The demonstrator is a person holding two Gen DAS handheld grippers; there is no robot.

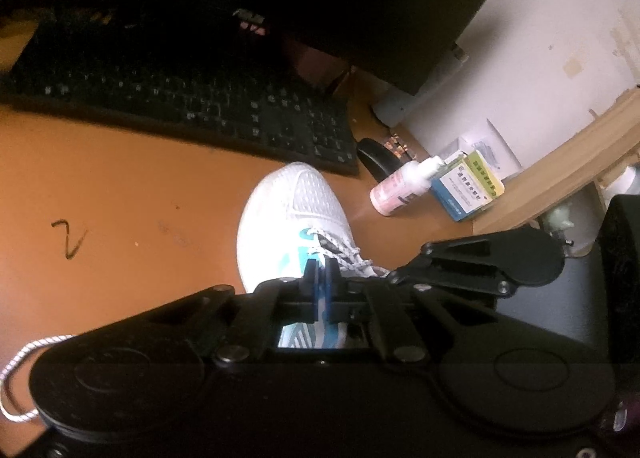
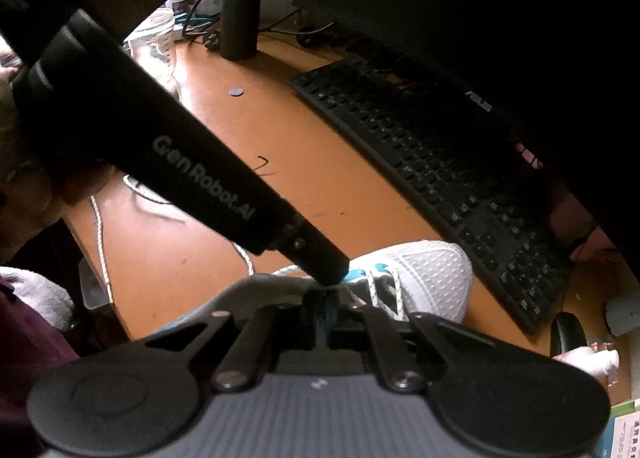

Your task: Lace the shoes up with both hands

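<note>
1 shoe [image 1: 294,213], 1 keyboard [image 1: 180,105], 1 bottle [image 1: 400,185], 1 box [image 1: 468,189], 1 flask [image 2: 240,1].

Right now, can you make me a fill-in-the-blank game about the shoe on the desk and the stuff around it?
1. The shoe is mostly ____ with teal patches.
2. Its toe points toward the black ____ at the back of the desk.
3. Beside the blue and yellow box lies a small white and pink ____.
4. The left gripper has its jaws ____ just above the lace.

Missing words: white; keyboard; bottle; shut
</note>
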